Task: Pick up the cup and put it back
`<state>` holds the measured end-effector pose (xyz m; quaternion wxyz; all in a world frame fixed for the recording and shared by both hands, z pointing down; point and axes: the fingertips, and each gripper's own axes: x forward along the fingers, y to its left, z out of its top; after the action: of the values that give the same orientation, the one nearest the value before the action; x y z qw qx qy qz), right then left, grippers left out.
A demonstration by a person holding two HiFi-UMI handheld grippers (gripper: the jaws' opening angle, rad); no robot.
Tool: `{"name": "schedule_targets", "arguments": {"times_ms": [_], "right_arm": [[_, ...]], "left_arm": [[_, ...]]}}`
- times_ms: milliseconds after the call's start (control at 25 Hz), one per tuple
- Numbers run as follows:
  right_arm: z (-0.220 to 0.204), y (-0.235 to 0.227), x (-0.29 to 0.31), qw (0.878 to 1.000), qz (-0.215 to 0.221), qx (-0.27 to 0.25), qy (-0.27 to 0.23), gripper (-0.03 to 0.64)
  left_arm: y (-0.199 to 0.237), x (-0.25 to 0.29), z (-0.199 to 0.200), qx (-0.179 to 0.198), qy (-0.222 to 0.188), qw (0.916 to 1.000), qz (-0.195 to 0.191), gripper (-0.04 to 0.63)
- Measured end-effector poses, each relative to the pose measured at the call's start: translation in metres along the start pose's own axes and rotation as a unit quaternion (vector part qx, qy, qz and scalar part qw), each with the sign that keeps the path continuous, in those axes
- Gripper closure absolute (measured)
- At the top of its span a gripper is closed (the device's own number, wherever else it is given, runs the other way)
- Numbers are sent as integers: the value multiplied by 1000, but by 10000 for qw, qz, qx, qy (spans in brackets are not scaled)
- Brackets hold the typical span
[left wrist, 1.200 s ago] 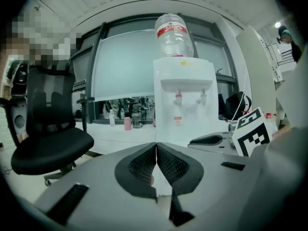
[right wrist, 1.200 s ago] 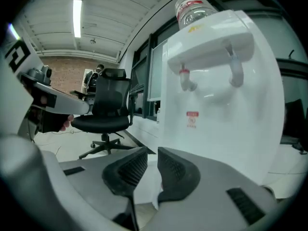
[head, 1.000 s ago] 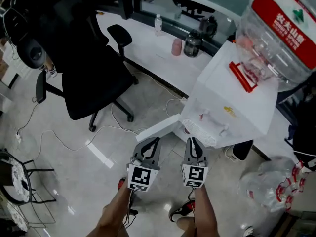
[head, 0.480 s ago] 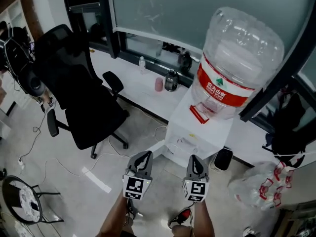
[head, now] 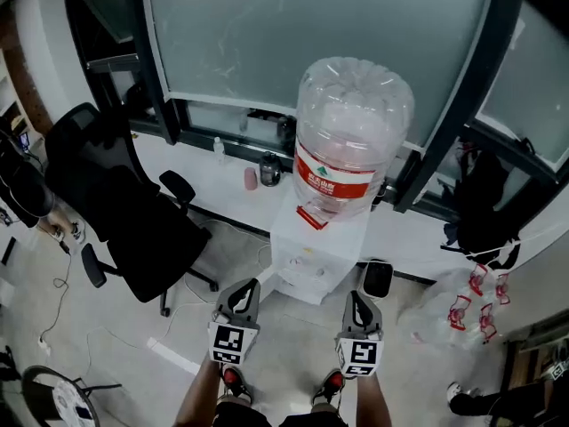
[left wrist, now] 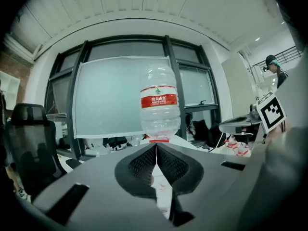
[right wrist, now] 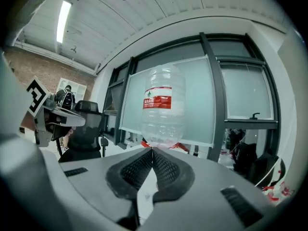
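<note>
A small pink cup [head: 251, 179] stands on the long white ledge [head: 187, 181] under the window, left of the water dispenser. My left gripper [head: 245, 286] and right gripper [head: 357, 298] are held side by side low in the head view, short of the dispenser and far from the cup. Both are shut, pads together, with nothing between them. In the left gripper view the jaws [left wrist: 156, 146] point at the big water bottle [left wrist: 159, 107]. In the right gripper view the jaws [right wrist: 152, 149] point at that bottle [right wrist: 163, 107] too. Neither gripper view shows the cup clearly.
The white water dispenser [head: 311, 261] carries a large clear bottle [head: 351, 140]. A dark jar [head: 270, 169] and a small clear bottle [head: 219, 150] share the ledge. A black office chair [head: 124, 212] stands at left, a black bin [head: 377, 278] and a bag of empty bottles [head: 453, 305] at right.
The head view has pulled back and tilted up, so the whole dispenser, bottle and window now show. Both grippers stay shut low in view, a little farther apart.
</note>
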<state>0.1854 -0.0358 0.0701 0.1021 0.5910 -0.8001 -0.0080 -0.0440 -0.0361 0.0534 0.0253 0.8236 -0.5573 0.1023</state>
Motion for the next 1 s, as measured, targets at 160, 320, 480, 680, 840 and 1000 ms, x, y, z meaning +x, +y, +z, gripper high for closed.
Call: {"name": "schedule_targets", "arguments": {"times_ms": [160,320,480,680,840,1000], "right_arm": [[15,-8,-29,9996,-277,88,-28,597],[25,-12,-52,9985,-514,168,-74,597],[27,-9,-72,9972,-702,243,-99,597],[27,-5,-83,9969,-758,163,-108,597],[31,-2,-84,9969,-753,128,-165,597],[32,0,-84,9973,-706,76,-180,597]], "left_arm": [[-4,-10,15,22,11,9999,-153,572],[-11,-19,27,4,-26,9996,-295,572],[-21,-27,33,3,-132,9989,-454,572],[-20,-32,36,-1,-239,9986,-479,572],[-22,-36,42,18,-277,9984,-502,572],[-27,-38,42,5,-281,9983,-513,572]]}}
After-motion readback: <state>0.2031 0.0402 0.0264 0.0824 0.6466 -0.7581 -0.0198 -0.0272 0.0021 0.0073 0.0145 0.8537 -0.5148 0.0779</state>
